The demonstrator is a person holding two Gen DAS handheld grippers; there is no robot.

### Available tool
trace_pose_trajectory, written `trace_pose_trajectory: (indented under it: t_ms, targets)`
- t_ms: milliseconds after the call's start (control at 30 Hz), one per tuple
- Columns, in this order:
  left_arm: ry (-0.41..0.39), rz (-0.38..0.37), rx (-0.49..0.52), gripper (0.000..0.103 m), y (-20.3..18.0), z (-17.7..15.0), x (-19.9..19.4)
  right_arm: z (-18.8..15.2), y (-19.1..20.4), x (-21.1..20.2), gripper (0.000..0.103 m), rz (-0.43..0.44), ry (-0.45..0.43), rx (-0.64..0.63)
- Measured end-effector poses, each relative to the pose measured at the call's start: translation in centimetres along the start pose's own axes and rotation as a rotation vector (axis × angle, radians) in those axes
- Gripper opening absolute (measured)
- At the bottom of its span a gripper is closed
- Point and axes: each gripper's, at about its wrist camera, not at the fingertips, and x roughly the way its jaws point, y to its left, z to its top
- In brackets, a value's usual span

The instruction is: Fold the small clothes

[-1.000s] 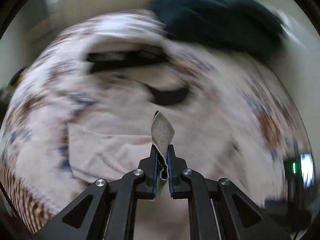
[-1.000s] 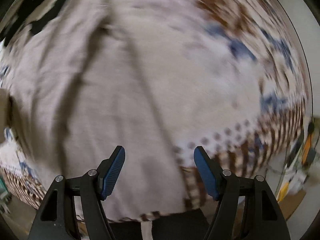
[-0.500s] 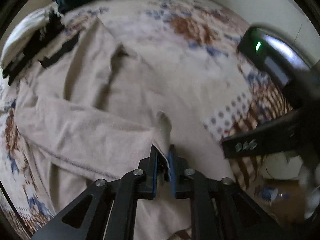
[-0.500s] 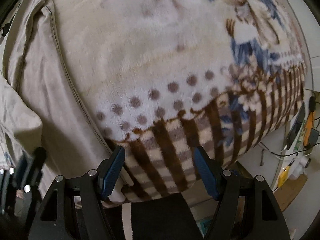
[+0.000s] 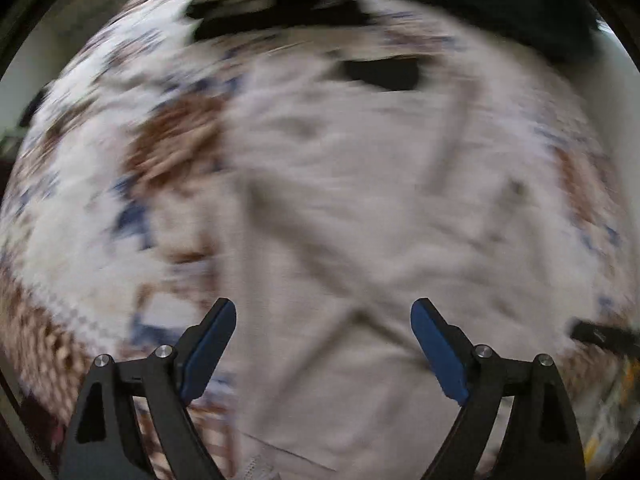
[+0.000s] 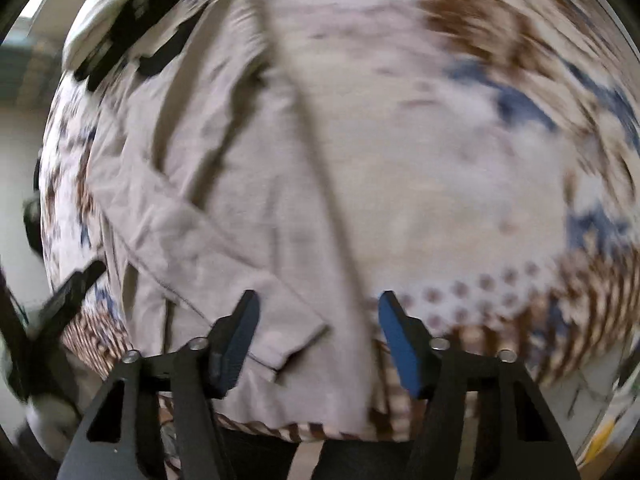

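The beige garment (image 6: 248, 184) lies spread on a patterned blanket (image 6: 500, 184), its long axis running away from both cameras toward dark clothes (image 5: 480, 12) at the far end. Its folded cuff end lies just ahead of the right claw (image 6: 316, 340), between the wide-spread jaws. The left claw (image 5: 320, 344), equally open and empty, hovers over the garment's near hem. The right claw looks nearer that cuff.

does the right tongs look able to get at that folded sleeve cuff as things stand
Probably yes. The right tongs are open and empty, and the sleeve cuff of the beige garment lies right between the pads with nothing on top, though blur hides the height.
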Motion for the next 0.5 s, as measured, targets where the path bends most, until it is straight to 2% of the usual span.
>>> trace_pose_trajectory:
  t_ms: [67, 100, 133, 167, 200, 300, 500]
  targets:
    - [0.026, 0.034, -0.060, 0.089, 2.2, 0.7, 1.8, -0.2, 1.1, 1.6, 0.060, -0.013, 0.051, -0.062]
    - [0.034, 0.055, -0.069, 0.089, 2.7, 1.0, 2.7, -0.6, 0.9, 2.7, 0.056, -0.013, 0.068, -0.074]
    - [0.046, 0.071, -0.070, 0.089, 3.1, 1.2, 3.6, -0.6, 0.5, 3.7, 0.035, -0.020, 0.083, -0.092]
    - [0.063, 0.074, -0.070, 0.089, 3.5, 1.3, 4.3, -1.1, 0.6, 4.0, 0.018, -0.063, 0.089, -0.126]
    - [0.084, 0.076, -0.071, 0.089, 3.9, 1.4, 4.9, -1.6, 0.6, 4.0, 0.006, -0.097, 0.081, -0.148]
    - [0.124, 0.068, -0.118, 0.089, 4.5, 1.4, 6.6, -2.5, 0.8, 2.3, 0.005, -0.140, 0.043, -0.207]
    - [0.120, 0.059, -0.163, 0.090, 5.1, 1.3, 7.4, -4.4, -1.3, 0.2, 0.005, -0.178, 0.094, -0.193]
